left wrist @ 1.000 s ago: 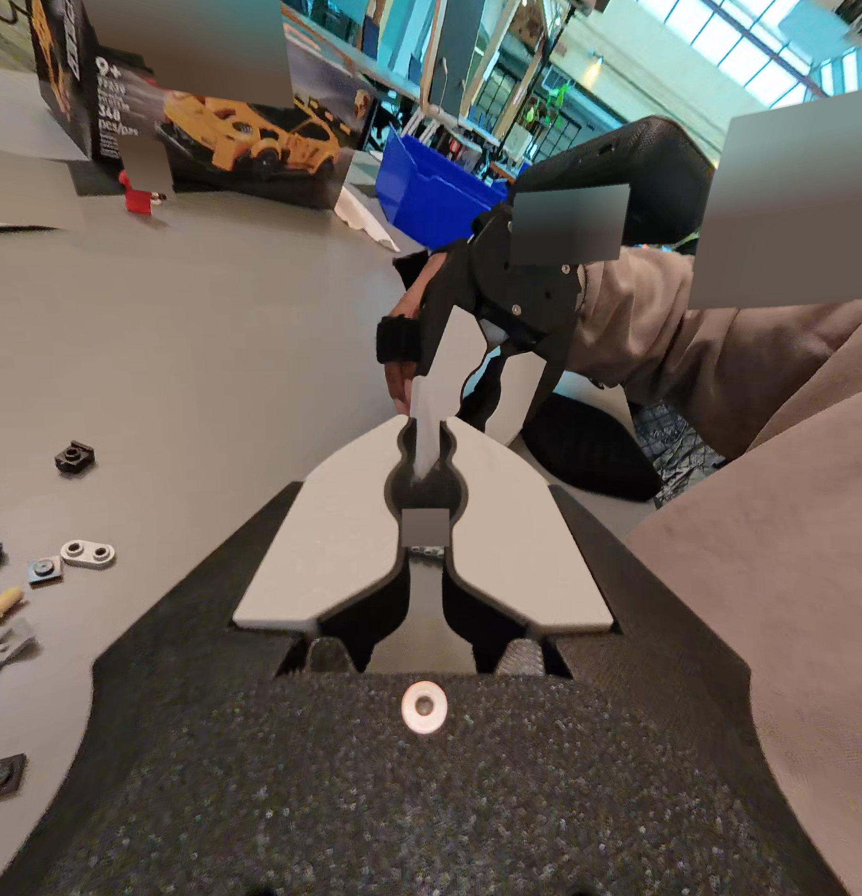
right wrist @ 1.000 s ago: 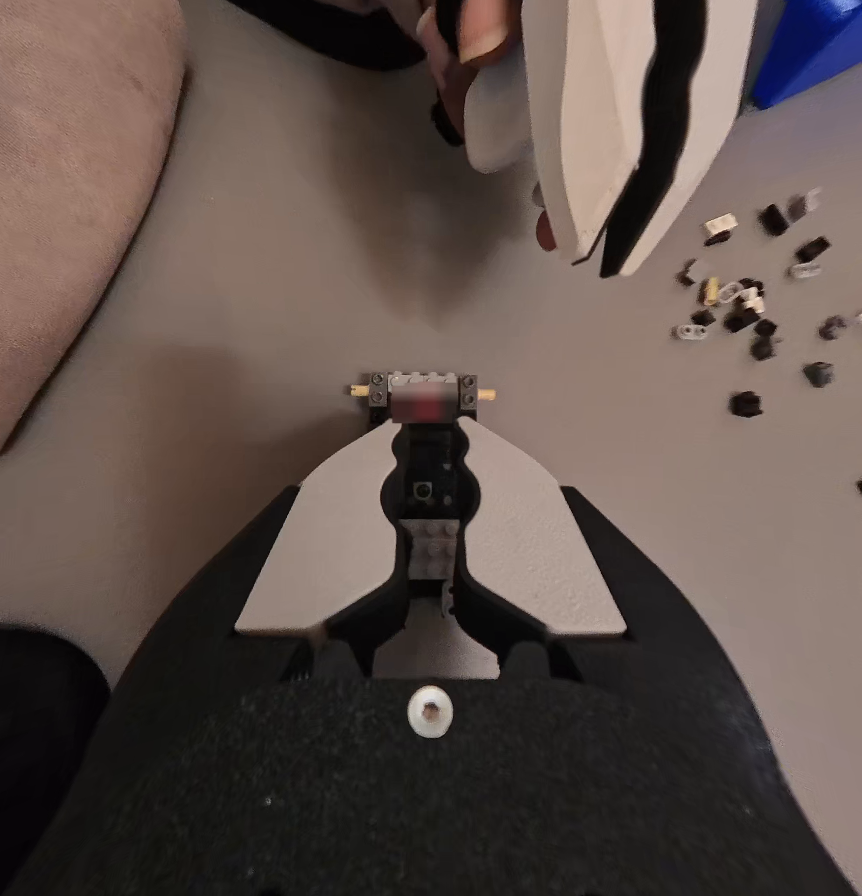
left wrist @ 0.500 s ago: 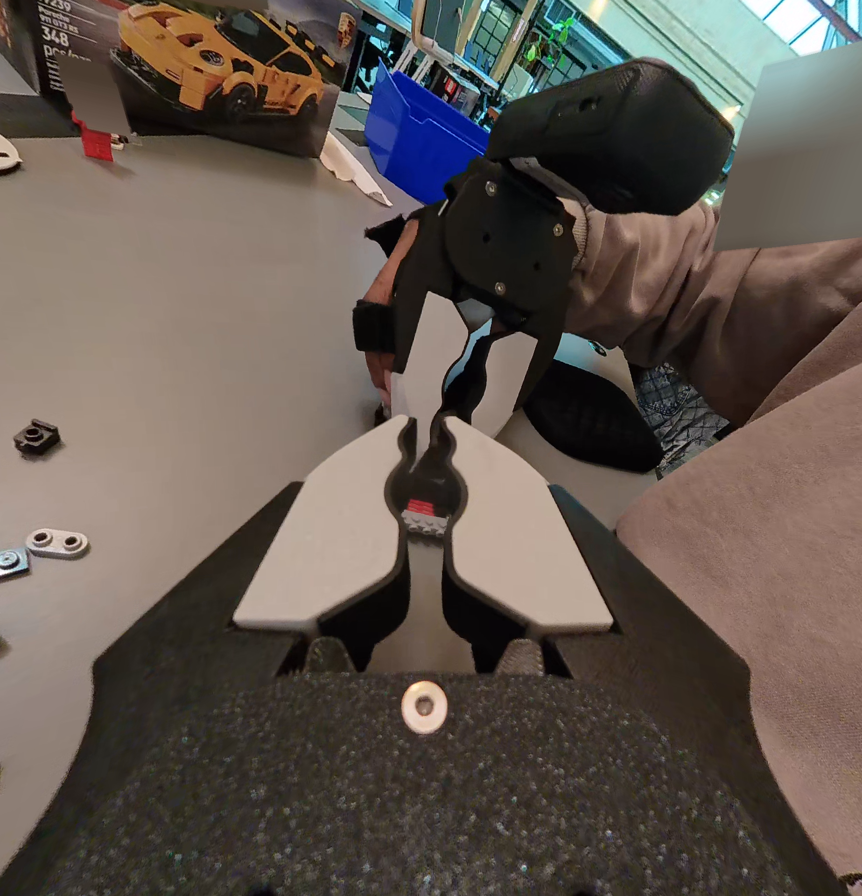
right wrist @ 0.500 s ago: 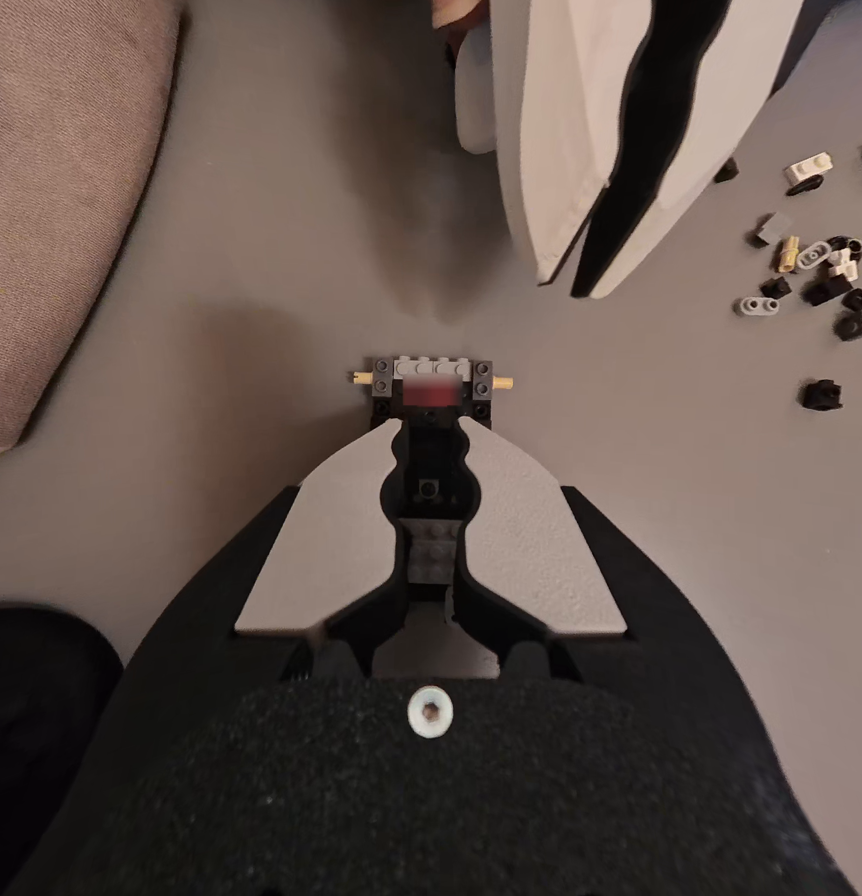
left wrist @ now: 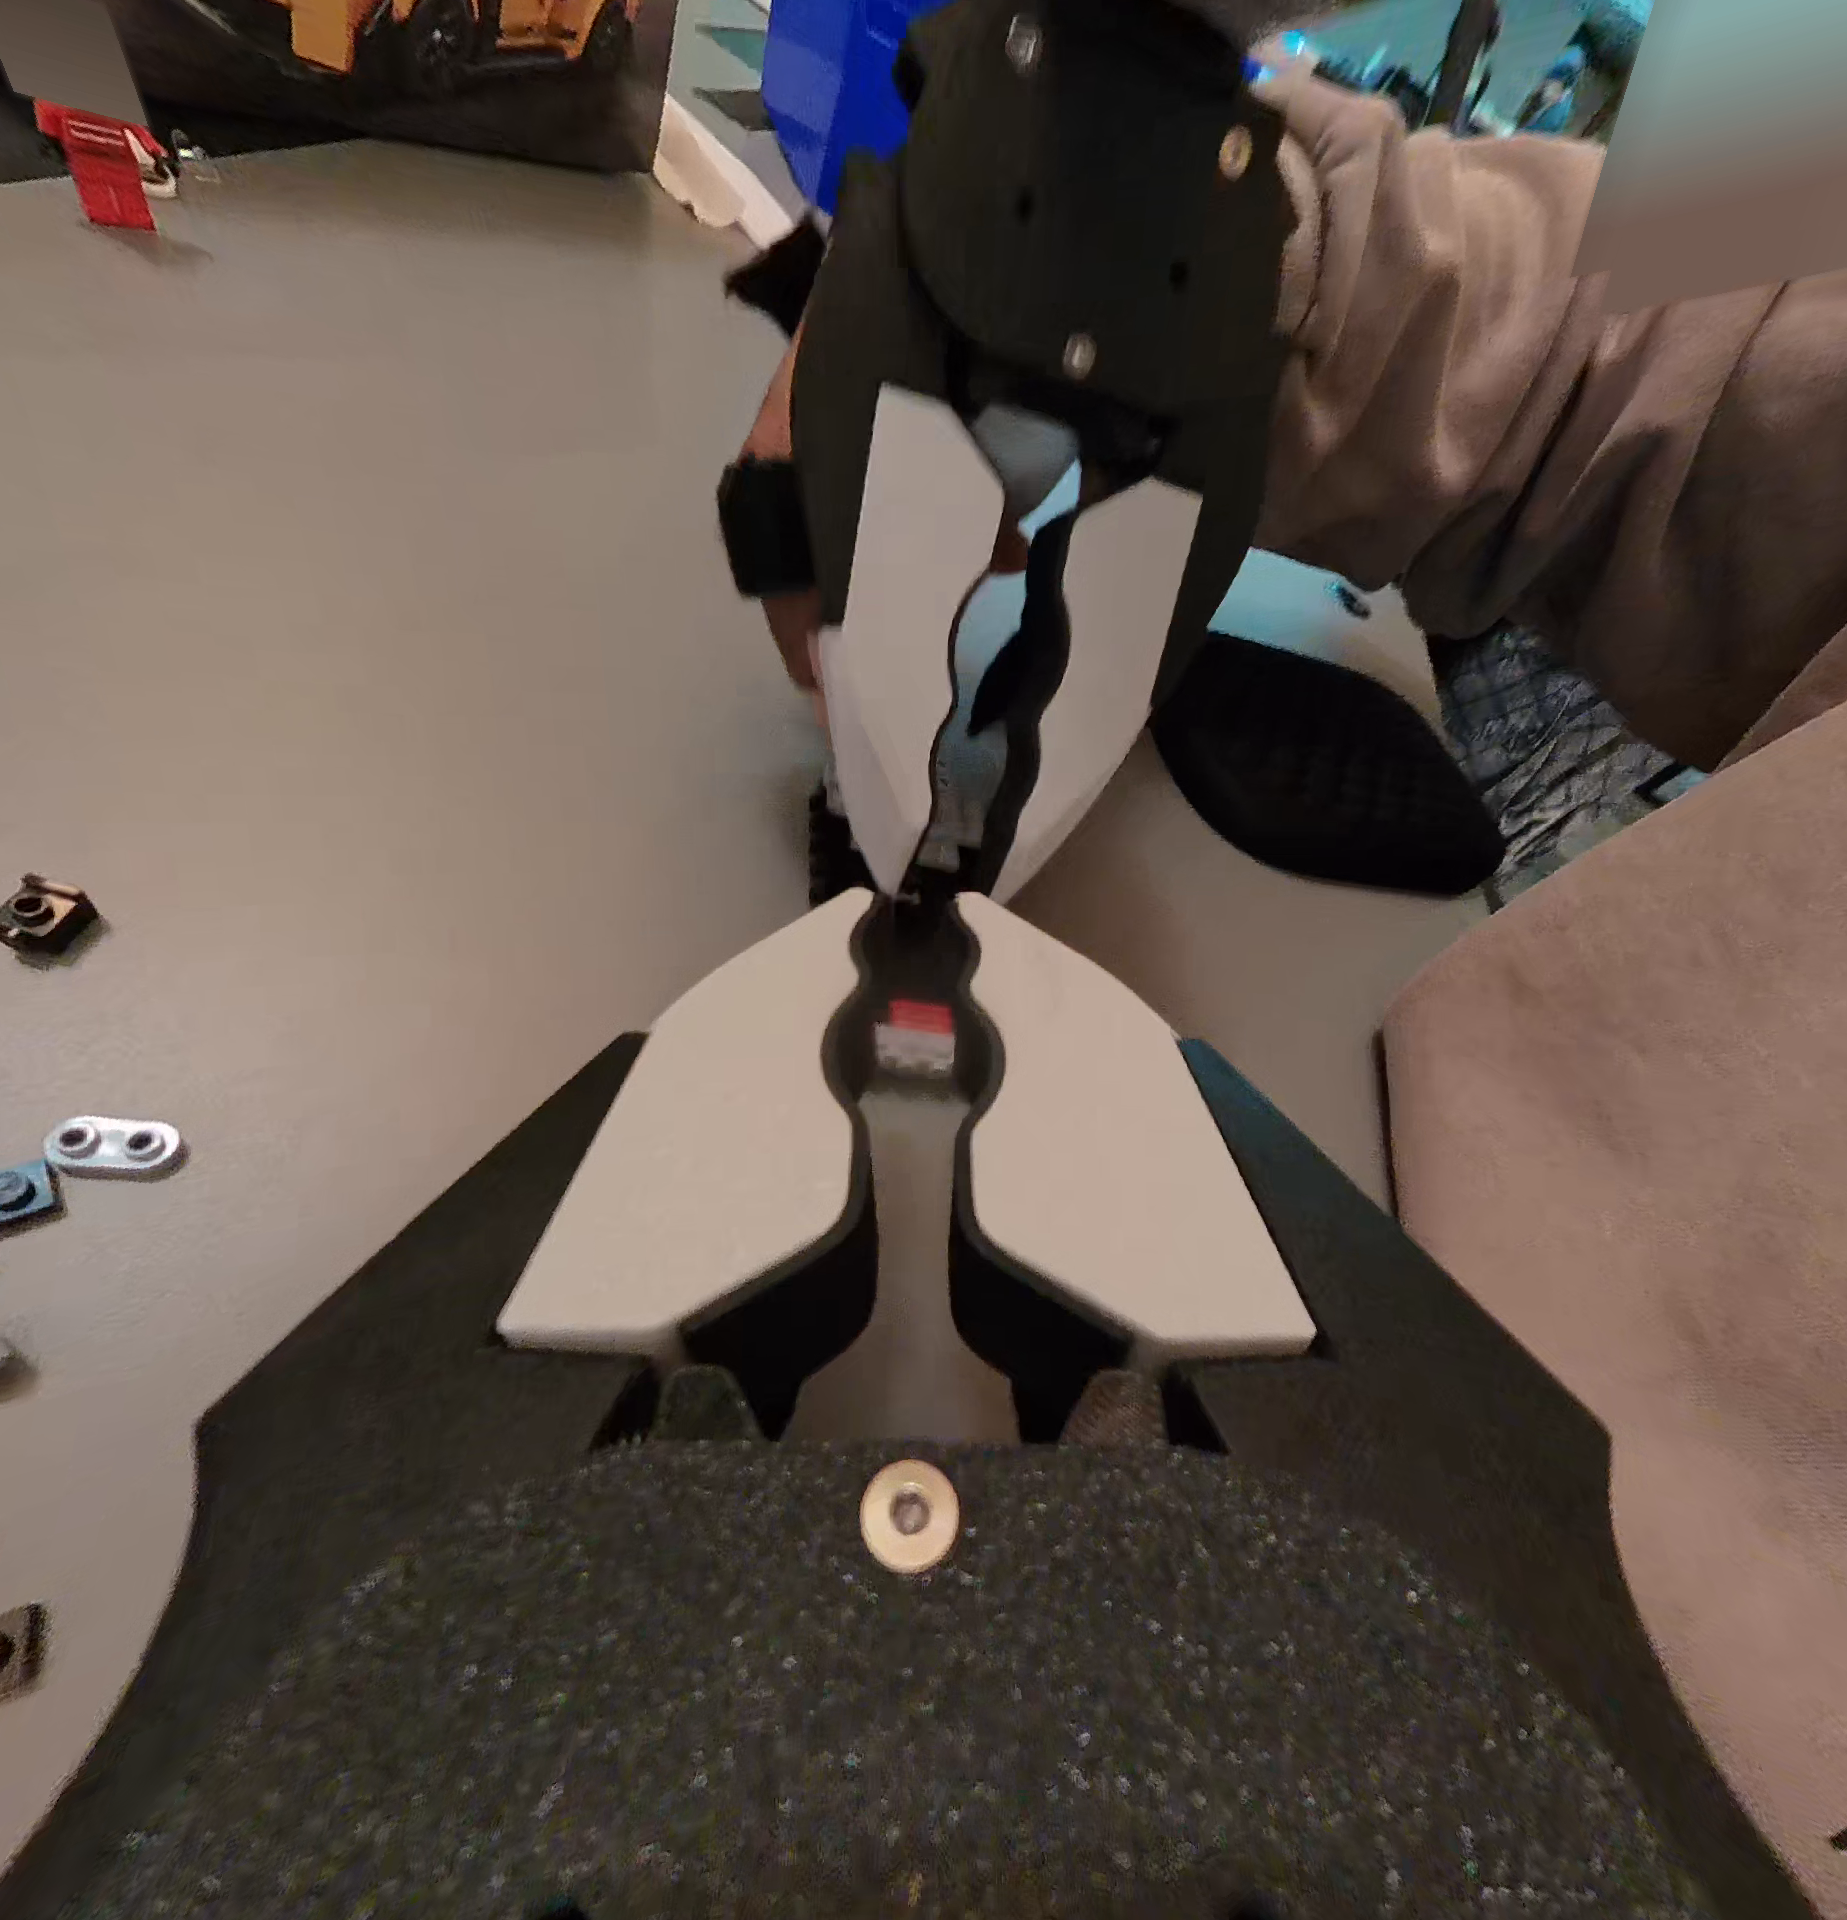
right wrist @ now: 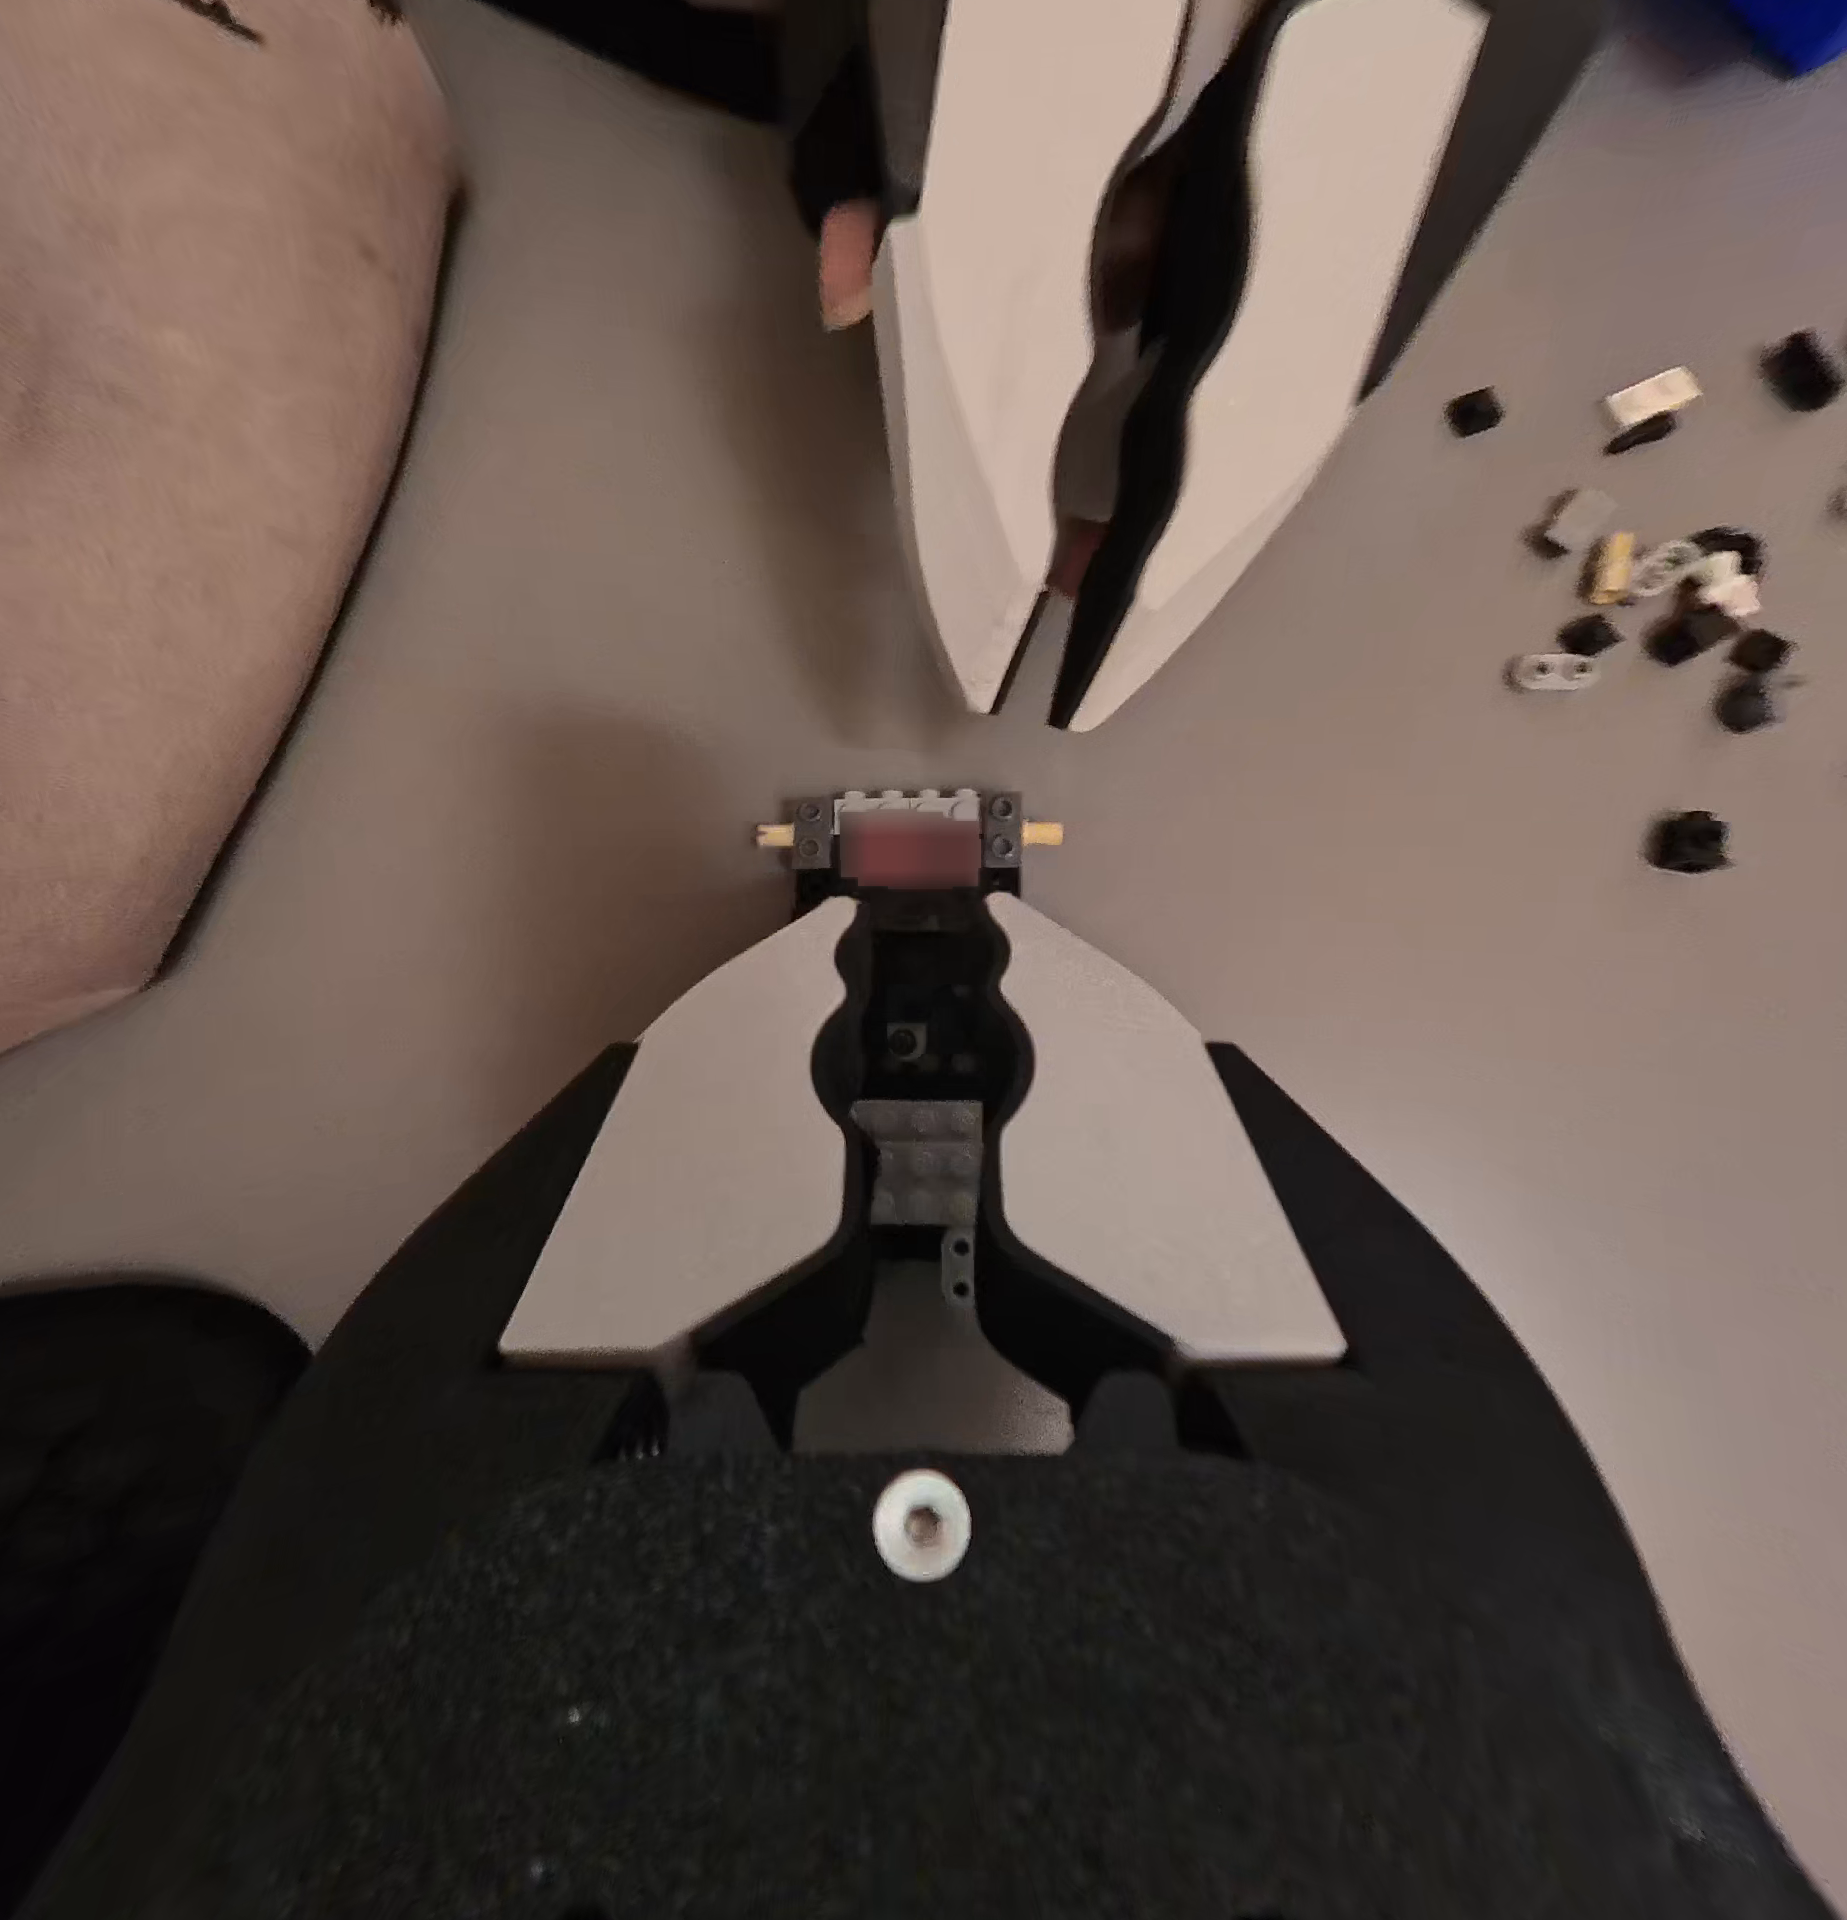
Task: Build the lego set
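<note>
Both tongs nearly meet; the right tongs (right wrist: pixel 924 914) grip the lego assembly (right wrist: pixel 908 847).

A large indoor workspace, likely a lab or maker hall rather than a home. A broad, plain grey table (left wrist: pixel 379 623) carries scattered small building-brick parts (right wrist: pixel 1667 613) and a boxed car model kit (left wrist: pixel 399 73) standing at its far edge. Beside the box sits a blue plastic storage bin (left wrist: pixel 836 94), the kind used in workshops. Behind it, a slice of bright teal-lit room shows (left wrist: pixel 1418 52), too blurred to make out in detail.
</note>
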Demonstrator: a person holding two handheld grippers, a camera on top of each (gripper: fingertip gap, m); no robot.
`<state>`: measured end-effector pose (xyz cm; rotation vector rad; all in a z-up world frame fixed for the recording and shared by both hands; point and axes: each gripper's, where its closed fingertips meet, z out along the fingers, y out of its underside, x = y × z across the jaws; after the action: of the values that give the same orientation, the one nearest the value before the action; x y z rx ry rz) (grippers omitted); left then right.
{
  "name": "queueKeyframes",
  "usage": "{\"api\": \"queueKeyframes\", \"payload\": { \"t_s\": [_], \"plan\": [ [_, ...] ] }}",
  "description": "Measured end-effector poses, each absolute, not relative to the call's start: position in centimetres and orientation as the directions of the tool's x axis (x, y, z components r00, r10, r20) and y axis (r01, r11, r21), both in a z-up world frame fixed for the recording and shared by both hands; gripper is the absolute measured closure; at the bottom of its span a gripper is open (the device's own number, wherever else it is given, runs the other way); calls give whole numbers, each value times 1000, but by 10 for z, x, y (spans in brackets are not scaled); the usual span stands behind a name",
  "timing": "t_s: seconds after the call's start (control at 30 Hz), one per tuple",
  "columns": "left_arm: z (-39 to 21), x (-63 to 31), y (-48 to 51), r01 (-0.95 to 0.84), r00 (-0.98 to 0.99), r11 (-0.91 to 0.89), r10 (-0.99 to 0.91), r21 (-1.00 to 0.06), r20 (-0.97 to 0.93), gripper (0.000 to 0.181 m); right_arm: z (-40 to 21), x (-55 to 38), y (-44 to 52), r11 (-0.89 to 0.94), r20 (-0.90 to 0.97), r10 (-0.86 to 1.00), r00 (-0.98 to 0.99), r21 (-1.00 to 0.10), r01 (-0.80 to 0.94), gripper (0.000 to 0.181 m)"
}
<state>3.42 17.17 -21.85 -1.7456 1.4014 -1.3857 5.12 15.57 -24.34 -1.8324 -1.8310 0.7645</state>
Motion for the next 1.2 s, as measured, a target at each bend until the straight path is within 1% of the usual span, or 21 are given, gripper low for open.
{"api": "queueKeyframes", "payload": {
  "t_s": [0.1,0.17,0.23,0.3,0.4,0.57,0.67,0.77,0.8,1.1,1.2],
  "plan": [
    [-231,31,169,-480,-50,-273,-940,-834,337,169,-233,64,165,-62,-11,997,74,-678,732,159],
    [-241,29,167,-539,-57,-208,-958,-816,281,165,-232,76,164,-77,30,991,134,-684,726,152],
    [-251,27,164,-588,-71,-140,-972,-797,223,161,-239,85,158,-94,56,983,177,-673,734,139],
    [-258,27,162,-619,-87,-94,-978,-780,187,159,-251,91,151,-100,70,980,188,-640,762,121],
    [-263,28,160,-638,-92,-89,-978,-765,190,158,-264,89,150,-89,78,982,171,-611,787,108],
    [-261,26,162,-633,-71,-105,-979,-767,193,157,-274,84,154,-43,15,998,61,-538,842,106],
    [-256,24,163,-623,-72,-95,-981,-776,178,157,-279,79,154,-11,-17,1000,2,-506,862,110],
    [-251,24,165,-602,-72,-118,-977,-790,201,157,-278,79,157,15,-16,1000,-26,-486,874,118],
    [-250,25,166,-593,-72,-137,-972,-793,223,157,-278,79,157,25,-15,999,-36,-484,875,123],
    [-251,28,165,-580,-53,-270,-929,-769,366,150,-277,79,148,91,-26,992,-121,-503,860,124],
    [-248,30,161,-572,-63,-347,-885,-743,462,148,-273,78,141,108,-35,988,-149,-524,845,124]
  ]
}}
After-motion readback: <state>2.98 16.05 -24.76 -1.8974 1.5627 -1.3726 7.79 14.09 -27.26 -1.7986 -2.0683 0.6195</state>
